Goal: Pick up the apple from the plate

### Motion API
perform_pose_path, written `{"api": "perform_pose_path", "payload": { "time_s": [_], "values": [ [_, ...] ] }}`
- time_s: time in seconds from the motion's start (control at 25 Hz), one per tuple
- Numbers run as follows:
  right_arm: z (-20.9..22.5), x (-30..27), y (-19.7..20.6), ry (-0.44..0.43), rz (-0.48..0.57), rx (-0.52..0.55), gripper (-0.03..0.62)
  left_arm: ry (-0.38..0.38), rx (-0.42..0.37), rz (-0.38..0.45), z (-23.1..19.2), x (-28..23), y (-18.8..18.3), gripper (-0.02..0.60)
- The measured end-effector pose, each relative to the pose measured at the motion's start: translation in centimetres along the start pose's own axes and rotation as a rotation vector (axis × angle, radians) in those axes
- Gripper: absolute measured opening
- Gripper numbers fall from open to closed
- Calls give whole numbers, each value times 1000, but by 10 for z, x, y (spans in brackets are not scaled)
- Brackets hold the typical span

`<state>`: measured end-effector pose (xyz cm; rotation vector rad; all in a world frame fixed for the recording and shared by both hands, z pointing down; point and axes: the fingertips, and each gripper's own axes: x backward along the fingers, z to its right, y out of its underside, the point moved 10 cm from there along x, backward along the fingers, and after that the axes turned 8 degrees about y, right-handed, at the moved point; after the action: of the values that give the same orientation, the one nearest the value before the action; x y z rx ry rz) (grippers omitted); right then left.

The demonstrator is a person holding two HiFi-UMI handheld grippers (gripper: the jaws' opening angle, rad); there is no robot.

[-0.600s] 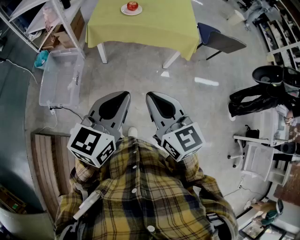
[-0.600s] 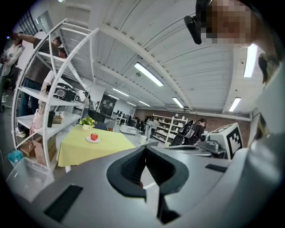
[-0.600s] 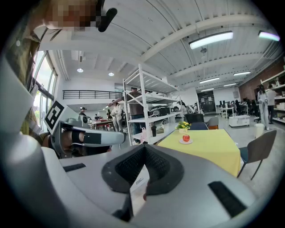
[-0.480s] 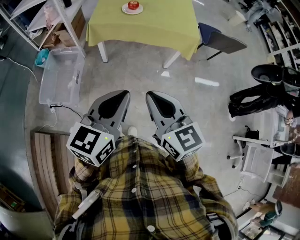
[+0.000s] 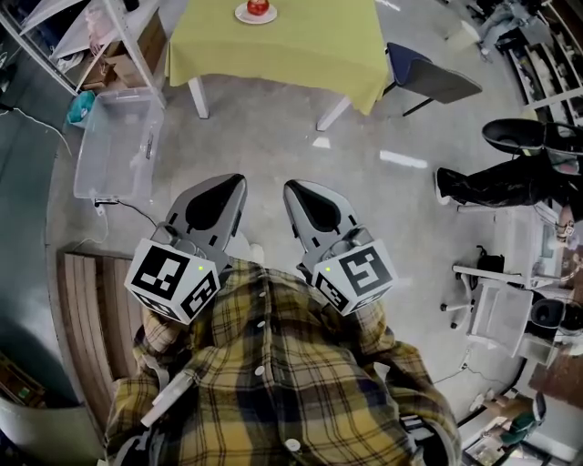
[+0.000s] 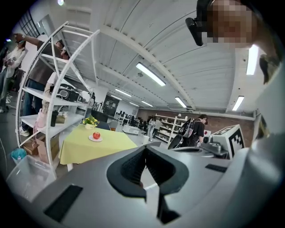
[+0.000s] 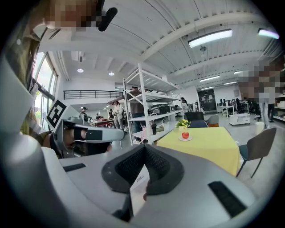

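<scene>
A red apple (image 5: 258, 6) sits on a small white plate (image 5: 244, 15) at the far side of a table with a yellow-green cloth (image 5: 282, 45), far ahead across the floor. In the left gripper view the apple (image 6: 96, 135) is small and distant; the right gripper view shows the apple (image 7: 185, 135) on its plate (image 7: 185, 139) likewise. My left gripper (image 5: 232, 182) and right gripper (image 5: 295, 187) are held side by side close to my plaid shirt. Both are shut and hold nothing, far short of the table.
A clear plastic bin (image 5: 118, 146) lies on the floor left of the table, beside a white shelf rack (image 5: 109, 36). A grey chair (image 5: 428, 82) stands at the table's right. A seated person's legs (image 5: 501, 177) are at right. A small flower pot (image 7: 182, 123) stands behind the plate.
The table and apple sit slightly higher in the head view. The seated person's legs at right have shifted. Both grippers stay shut near my body.
</scene>
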<state>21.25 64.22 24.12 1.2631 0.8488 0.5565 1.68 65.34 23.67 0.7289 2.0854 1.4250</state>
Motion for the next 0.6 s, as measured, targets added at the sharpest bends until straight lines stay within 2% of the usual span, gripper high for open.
{"api": "perform_pose_path", "payload": {
  "time_s": [0.32, 0.6],
  "values": [
    [10, -45, 1, 2, -44, -17, -3, 2, 38, -21, -45, -17, -2, 8],
    [25, -119, -14, 33, -72, -30, -3, 40, 20, -36, -121, -45, -36, 8]
  ]
}}
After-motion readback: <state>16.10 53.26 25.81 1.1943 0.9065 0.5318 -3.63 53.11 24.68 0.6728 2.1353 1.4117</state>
